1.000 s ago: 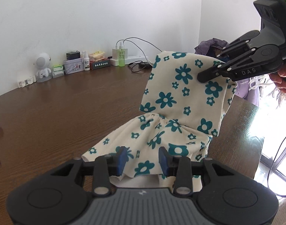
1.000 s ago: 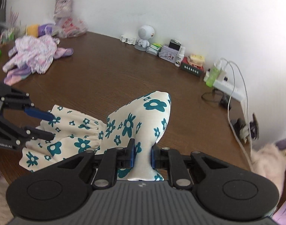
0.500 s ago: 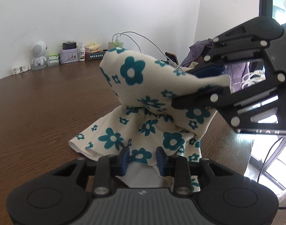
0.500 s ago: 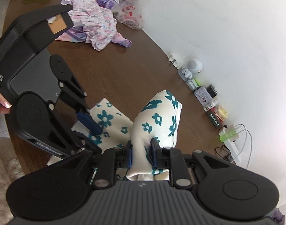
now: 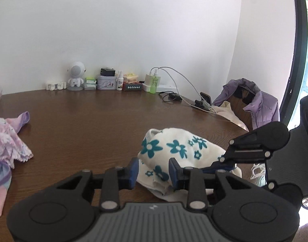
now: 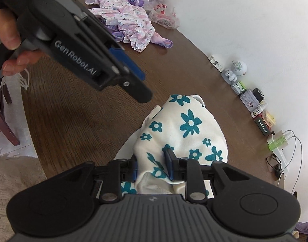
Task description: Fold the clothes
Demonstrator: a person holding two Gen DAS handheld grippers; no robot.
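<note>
Right wrist view: the floral dress (image 6: 184, 133) lies bunched on the brown table (image 6: 83, 111) near its edge. The right gripper (image 6: 150, 166) is opening, cloth between its pads. The left gripper (image 6: 141, 84) hovers apart above the table, jaws parted and empty.

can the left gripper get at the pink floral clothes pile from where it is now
Probably yes: the left gripper holds nothing, and only bare brown table lies between it and the pink floral clothes pile.
</note>
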